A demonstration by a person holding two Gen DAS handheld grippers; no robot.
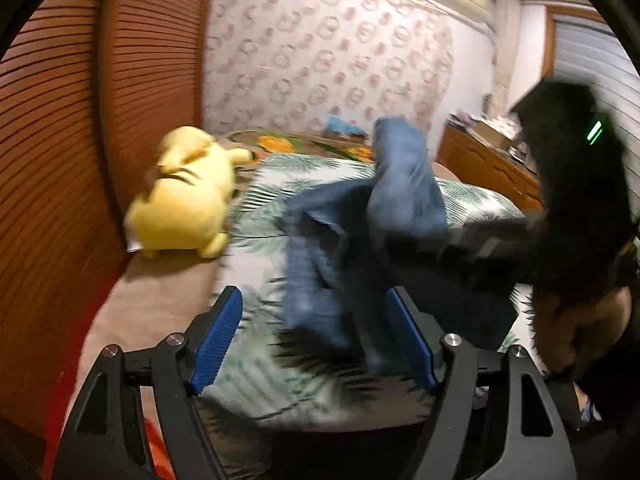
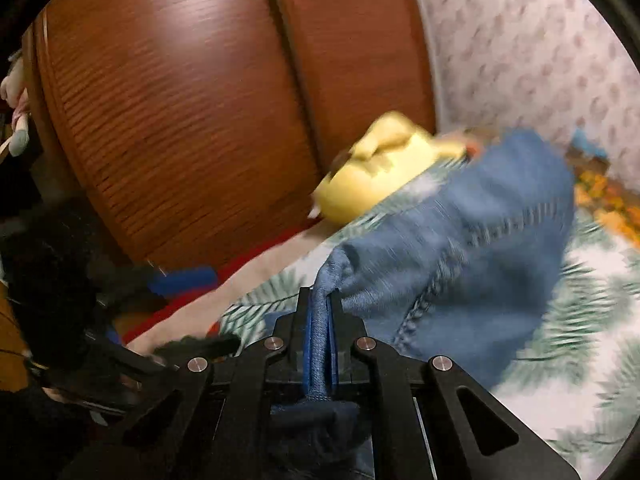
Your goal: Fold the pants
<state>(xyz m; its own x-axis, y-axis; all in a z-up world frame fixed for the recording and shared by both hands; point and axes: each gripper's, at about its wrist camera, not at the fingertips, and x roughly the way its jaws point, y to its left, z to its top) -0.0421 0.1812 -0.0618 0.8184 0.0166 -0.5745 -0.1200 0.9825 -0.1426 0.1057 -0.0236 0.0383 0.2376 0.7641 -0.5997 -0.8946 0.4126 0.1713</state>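
The blue denim pants point(image 1: 360, 220) lie bunched and partly lifted on the leaf-print bedsheet point(image 1: 256, 384). My left gripper point(image 1: 316, 320) stands open, its blue pads point(image 1: 222, 340) wide apart and low over the sheet, with pants cloth lying ahead between them, untouched. My right gripper point(image 2: 322, 300) is shut on a rolled edge of the pants point(image 2: 460, 240), which hang away from it to the right. In the left wrist view the right gripper point(image 1: 472, 240) is a dark blur at the pants' right side. The left gripper point(image 2: 152, 304) shows blurred at the left of the right wrist view.
A yellow plush toy point(image 1: 184, 200) lies on the bed by the slatted wooden wardrobe point(image 1: 60, 160), left of the pants. A wooden dresser point(image 1: 492, 168) with clutter stands at the far right. A person's hand point(image 1: 580, 320) holds the right gripper.
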